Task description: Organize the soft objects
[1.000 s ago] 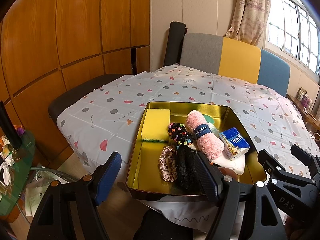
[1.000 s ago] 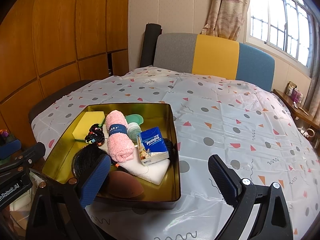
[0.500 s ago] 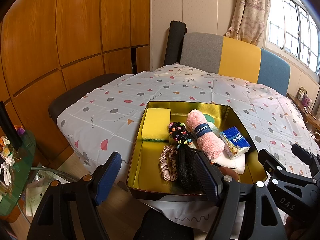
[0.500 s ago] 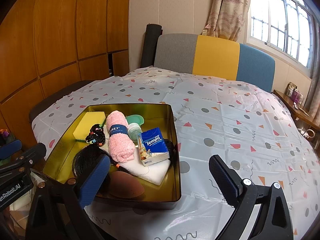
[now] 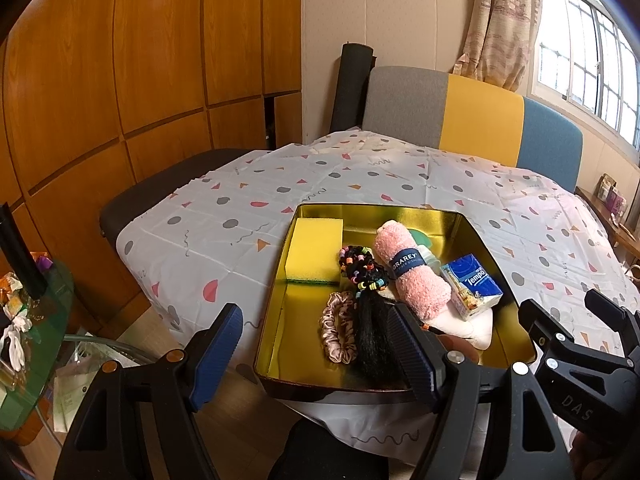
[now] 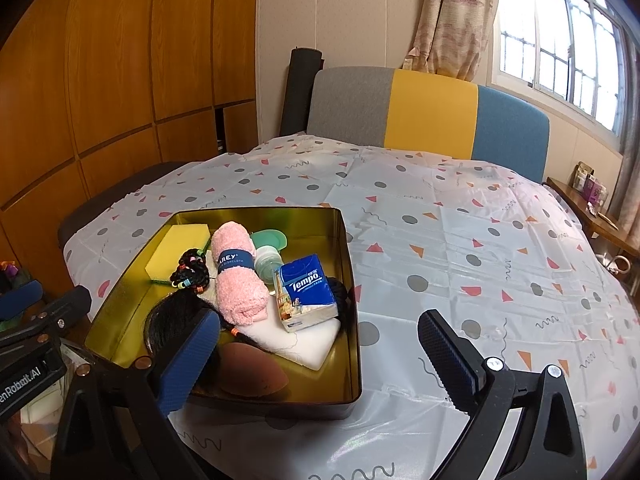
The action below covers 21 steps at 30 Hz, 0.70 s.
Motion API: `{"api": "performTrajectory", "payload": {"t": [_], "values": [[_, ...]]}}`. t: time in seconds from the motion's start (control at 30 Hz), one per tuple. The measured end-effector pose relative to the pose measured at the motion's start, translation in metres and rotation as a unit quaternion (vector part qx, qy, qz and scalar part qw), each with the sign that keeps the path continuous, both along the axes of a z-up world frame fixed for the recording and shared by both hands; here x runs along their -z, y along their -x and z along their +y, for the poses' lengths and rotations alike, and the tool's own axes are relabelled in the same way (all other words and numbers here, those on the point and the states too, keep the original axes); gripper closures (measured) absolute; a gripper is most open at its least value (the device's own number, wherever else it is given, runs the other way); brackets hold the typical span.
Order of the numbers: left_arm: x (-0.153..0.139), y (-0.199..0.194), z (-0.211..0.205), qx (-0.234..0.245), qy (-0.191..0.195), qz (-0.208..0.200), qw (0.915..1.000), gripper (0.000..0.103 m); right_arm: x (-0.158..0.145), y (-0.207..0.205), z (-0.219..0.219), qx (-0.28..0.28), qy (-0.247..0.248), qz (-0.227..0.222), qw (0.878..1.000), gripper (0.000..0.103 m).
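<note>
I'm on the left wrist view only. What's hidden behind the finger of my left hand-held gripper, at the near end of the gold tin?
Observer: A brown teardrop-shaped sponge lies on the floor of the gold tin, next to the white pad.
Operator: Anything past the Tempo pack?
Observer: A black item sits between the Tempo tissue pack and the tin's wall. I cannot tell what it is.
Operator: Is the right hand-held gripper carrying something?
Observer: No. The right hand-held gripper is open and empty.

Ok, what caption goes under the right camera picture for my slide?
Open right gripper hovers near a gold tin holding a pink towel roll and Tempo tissues.
</note>
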<state>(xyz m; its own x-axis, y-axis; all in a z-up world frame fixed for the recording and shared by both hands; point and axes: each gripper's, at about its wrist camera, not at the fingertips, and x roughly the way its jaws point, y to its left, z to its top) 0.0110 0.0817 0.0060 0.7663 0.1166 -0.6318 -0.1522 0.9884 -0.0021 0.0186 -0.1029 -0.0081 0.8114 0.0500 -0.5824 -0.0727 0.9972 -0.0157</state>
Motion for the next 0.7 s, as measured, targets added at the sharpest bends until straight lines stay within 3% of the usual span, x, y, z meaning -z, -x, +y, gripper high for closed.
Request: {"api": "performTrajectory", "payload": {"t": [0.13, 0.37, 0.5, 0.7], "values": [[0.001, -0.001, 0.0, 0.002, 0.004, 0.005, 1.0, 0.027, 0.001, 0.0, 0.0, 0.0, 0.0, 0.0, 1.0, 0.003], [0.001, 0.0, -0.008, 0.022, -0.022, -0.009, 0.9995, 0.027, 0.005, -0.002, -0.002, 0.002, -0.001, 0.004, 1.0, 0.003], [0.001, -0.001, -0.008, 0.025, -0.023, -0.013, 0.9993, 0.041, 0.008, -0.005, -0.005, 0.003, -0.004, 0.008, 1.0, 0.003], [0.0, -0.004, -0.012, 0.036, -0.017, -0.011, 0.9991, 0.042, 0.01, -0.008, -0.008, 0.009, -0.007, 0.011, 1.0, 0.003]]}}
